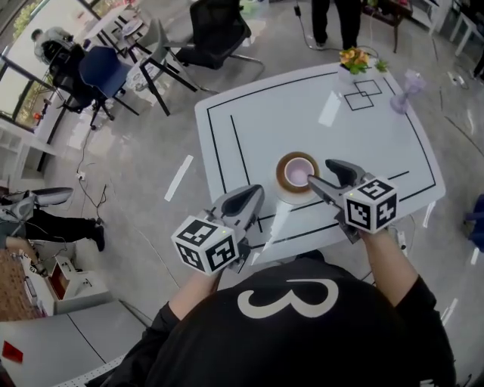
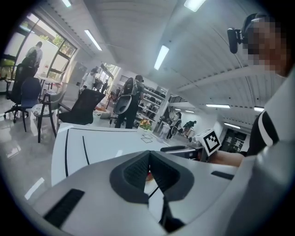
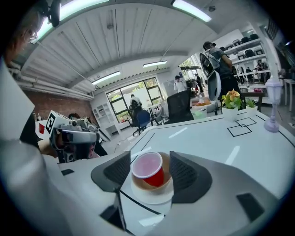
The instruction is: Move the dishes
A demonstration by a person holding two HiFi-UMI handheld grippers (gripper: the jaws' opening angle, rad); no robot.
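Note:
A red cup (image 1: 298,174) stands in a brown bowl (image 1: 285,166) on a white plate (image 1: 283,195), near the front edge of the white table (image 1: 257,113). My right gripper (image 1: 324,175) is open just right of the stack and holds nothing. In the right gripper view the cup (image 3: 149,168) shows between the spread jaws of that gripper (image 3: 148,161), a little beyond their tips, with the bowl (image 3: 143,185) and plate (image 3: 152,197) under it. My left gripper (image 1: 255,195) is shut and empty, left of the plate at the table's front. Its jaws (image 2: 150,167) meet and hide most of the stack.
A flower pot (image 1: 355,60) and a purple stemmed glass (image 1: 407,85) stand at the table's far right, beside a black square outline (image 1: 363,94). Black chairs (image 1: 215,34) and a standing person (image 1: 336,19) are beyond the table. Black lines border the tabletop.

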